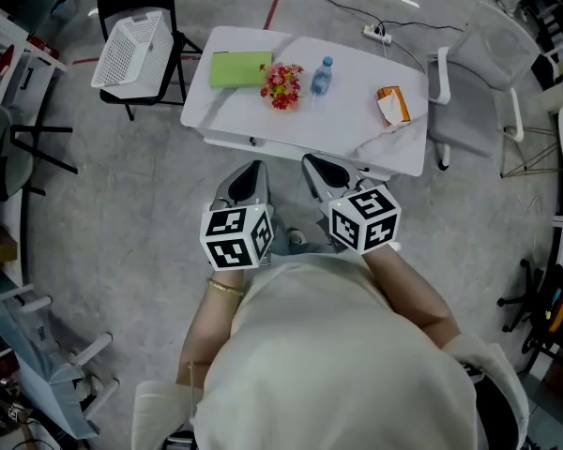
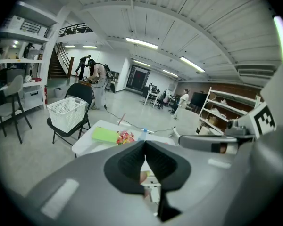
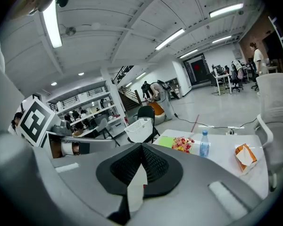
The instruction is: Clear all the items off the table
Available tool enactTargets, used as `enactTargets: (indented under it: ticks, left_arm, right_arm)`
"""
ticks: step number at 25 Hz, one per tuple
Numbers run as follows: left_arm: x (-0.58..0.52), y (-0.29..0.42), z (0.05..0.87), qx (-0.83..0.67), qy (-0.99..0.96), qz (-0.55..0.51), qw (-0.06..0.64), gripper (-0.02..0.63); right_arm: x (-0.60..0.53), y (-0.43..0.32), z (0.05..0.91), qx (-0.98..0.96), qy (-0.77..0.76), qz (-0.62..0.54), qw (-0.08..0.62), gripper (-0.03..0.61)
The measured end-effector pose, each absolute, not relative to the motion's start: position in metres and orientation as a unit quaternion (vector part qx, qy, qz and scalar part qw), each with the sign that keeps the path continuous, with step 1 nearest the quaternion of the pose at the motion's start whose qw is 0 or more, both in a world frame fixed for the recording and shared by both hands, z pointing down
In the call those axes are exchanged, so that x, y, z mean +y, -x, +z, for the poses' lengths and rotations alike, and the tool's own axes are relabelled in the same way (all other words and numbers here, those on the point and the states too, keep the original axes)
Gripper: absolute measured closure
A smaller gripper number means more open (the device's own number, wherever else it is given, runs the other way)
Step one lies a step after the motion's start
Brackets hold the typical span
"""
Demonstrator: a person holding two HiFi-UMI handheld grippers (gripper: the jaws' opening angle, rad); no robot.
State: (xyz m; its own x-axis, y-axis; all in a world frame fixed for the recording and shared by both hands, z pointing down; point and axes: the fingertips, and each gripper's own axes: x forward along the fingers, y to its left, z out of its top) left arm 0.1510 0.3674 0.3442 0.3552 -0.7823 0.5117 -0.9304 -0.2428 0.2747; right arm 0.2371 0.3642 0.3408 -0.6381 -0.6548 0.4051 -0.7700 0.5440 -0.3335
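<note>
Left gripper point(image 1: 248, 178) and right gripper point(image 1: 321, 172) side by side, tilted down before the worktop point(image 1: 263, 125), fingers together, empty, green pad point(image 1: 239, 67), flowers point(image 1: 281, 85), bottle point(image 1: 321, 75), orange pack point(image 1: 391, 104) on it.

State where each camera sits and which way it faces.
Head view: person's head, steeply down onto the table; torso, forearms, left tool, right tool show.
Left gripper view: on left tool, along its shut jaws toward the table; right tool at right.
Right gripper view: on right tool, likewise toward the table; left tool at left.
All share flowers, basket.
</note>
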Motion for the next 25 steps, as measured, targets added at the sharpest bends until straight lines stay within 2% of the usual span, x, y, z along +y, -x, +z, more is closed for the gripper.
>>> enactTargets:
  ticks: [25]
  left_arm:
    - [0.198,-0.095,0.407,-0.484,-0.798,0.199,0.298,0.604]
  right_arm:
    - [0.213,-0.207,0.415,-0.833,-0.456,0.258,0.181,0.577]
